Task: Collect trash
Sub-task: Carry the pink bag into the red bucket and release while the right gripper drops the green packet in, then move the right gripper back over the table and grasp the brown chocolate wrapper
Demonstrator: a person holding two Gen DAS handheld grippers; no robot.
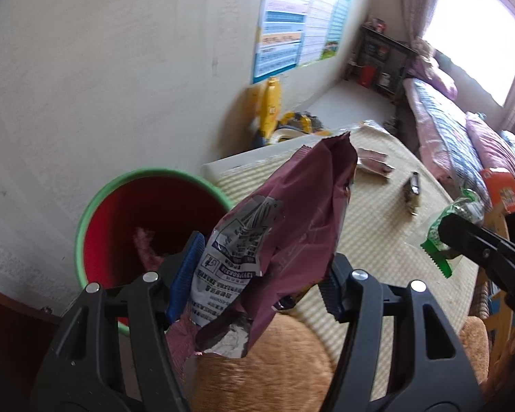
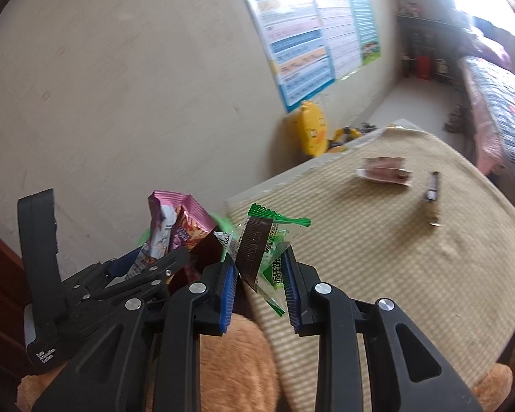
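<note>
1. The step in hand looks like carrying trash to the green-rimmed red bin (image 1: 147,219) beside the counter (image 2: 412,257).
2. The left gripper (image 1: 261,274), angled downward near the bin's rim, has its jaws clamped on a maroon snack bag (image 1: 292,226).
3. The right gripper (image 2: 259,286) pinches a green wrapper (image 2: 267,250).
4. Next, each must hang over the bin's mouth, then release.
5. Two wrappers (image 2: 386,170) stay on the counter.

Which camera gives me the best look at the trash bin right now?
The left wrist view. It shows the trash bin with its green rim and red inside open beside the mat, only partly covered by the maroon bag. In the right wrist view the bin is almost wholly hidden behind the left tool and wrappers.
</note>
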